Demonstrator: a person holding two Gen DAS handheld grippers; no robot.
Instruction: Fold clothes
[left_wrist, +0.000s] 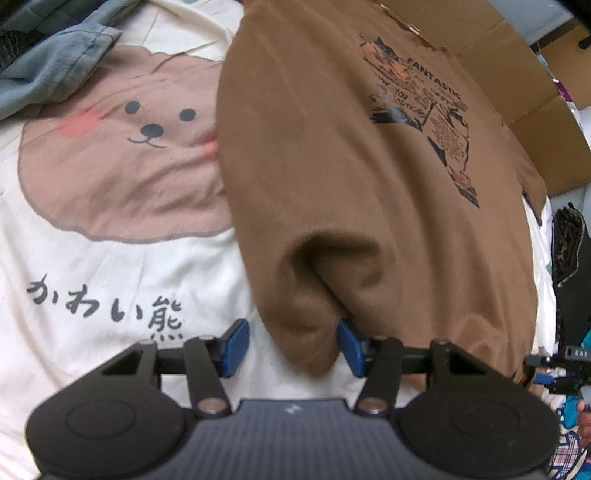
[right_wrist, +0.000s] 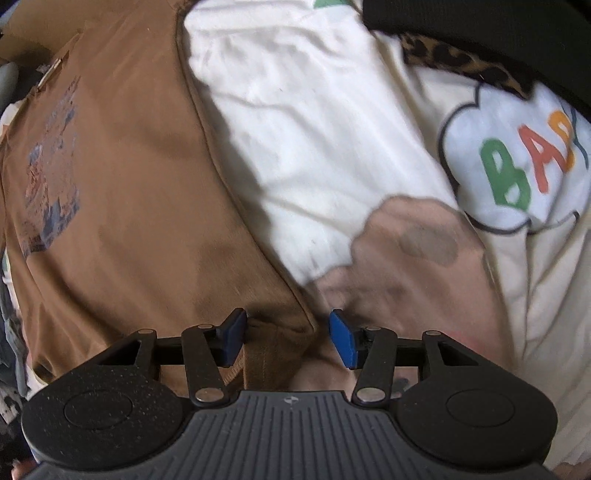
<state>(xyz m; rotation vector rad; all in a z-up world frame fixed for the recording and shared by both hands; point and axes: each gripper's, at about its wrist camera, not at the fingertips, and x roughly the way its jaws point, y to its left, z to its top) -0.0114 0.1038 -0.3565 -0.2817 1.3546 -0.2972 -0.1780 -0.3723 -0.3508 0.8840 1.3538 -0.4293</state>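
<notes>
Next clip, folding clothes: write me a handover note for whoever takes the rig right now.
Left tongs: open, a bunched fold of the brown shirt between the pads, not clamped.
Right tongs: open, straddling the brown shirt's near edge.
The brown shirt lies print-up on a cream bear sheet; other clothes sit around it, a denim piece at the far left.
Done: shirt laid out, one end bunched up.
Left: close on the cloth, finish the folds, then the rest.

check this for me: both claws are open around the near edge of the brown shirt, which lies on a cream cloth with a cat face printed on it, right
Not quite. The face on the cream cloth is a bear, not a cat, as the left wrist view shows. The rest holds: the left claw and right claw are open around the near edge of the brown shirt.
</notes>
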